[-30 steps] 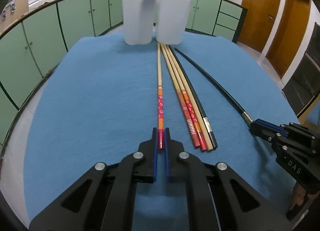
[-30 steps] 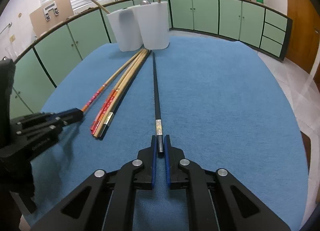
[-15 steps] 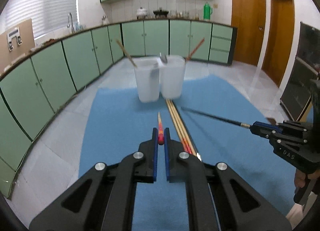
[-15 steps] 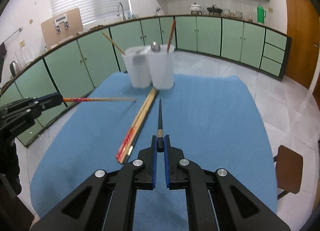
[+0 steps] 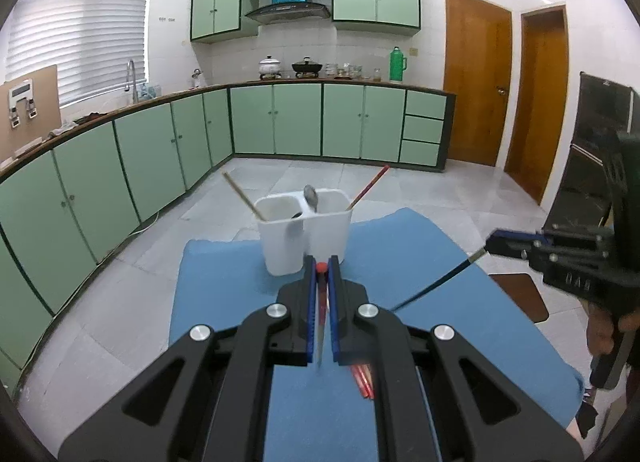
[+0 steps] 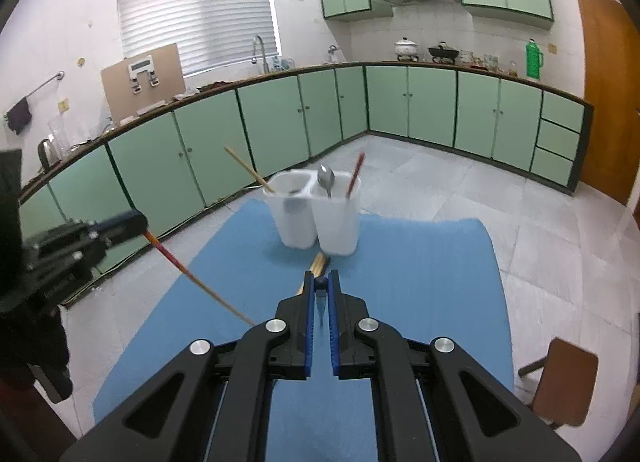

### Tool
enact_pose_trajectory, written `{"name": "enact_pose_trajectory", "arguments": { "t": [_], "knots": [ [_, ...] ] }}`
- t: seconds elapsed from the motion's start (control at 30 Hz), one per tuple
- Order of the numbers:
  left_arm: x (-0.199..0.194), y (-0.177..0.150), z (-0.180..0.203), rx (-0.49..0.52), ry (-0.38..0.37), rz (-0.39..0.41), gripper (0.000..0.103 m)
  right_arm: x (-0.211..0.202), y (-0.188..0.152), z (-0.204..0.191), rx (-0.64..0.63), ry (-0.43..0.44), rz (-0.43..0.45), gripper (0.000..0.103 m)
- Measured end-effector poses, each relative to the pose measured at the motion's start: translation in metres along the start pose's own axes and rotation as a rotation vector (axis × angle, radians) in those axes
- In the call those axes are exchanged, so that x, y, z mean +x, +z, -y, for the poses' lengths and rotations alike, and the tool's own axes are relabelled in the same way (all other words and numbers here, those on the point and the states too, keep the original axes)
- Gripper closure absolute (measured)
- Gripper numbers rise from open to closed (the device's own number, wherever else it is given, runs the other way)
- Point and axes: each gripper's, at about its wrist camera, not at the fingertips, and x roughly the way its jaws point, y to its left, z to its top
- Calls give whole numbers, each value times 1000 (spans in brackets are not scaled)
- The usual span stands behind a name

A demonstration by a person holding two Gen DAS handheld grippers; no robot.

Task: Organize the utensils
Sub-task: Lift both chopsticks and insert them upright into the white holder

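My left gripper (image 5: 320,267) is shut on a red-patterned chopstick (image 5: 320,302) and holds it high above the blue mat (image 5: 224,282), tip hanging down; it also shows in the right wrist view (image 6: 192,276). My right gripper (image 6: 320,281) is shut on a black chopstick (image 6: 321,308), seen slanting down in the left wrist view (image 5: 436,286). A white two-compartment holder (image 5: 304,230) stands at the mat's far end with a spoon (image 6: 327,179) and two chopsticks in it. Several chopsticks (image 6: 318,264) lie on the mat before it.
Green kitchen cabinets (image 5: 280,122) run along the back and left walls across a tiled floor. A brown stool (image 6: 568,378) stands to the right of the table. Wooden doors (image 5: 476,86) are at the back right.
Both grippers have lifted their chopsticks off the mat and risen well above the table. The chopsticks have swung from pointing forward to hanging tip-down.
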Motion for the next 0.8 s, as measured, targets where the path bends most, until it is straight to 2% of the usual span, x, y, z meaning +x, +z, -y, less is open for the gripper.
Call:
{"name": "enact_pose_trajectory", "arguments": {
  "t": [0.17,0.4,0.57,0.8],
  "knots": [
    [2,17,-5,-11,-33,17,98,-1,33,1,-33,4,1,97],
    [-13,45,-9,4,-21,98,98,-13,77,0,-48,47,66,97],
    [-19,88,-17,24,8,196,98,-16,119,-9,-67,65,136,97],
    [-2,145,-13,58,42,294,98,6,182,-13,-89,18,207,97]
  ]
}}
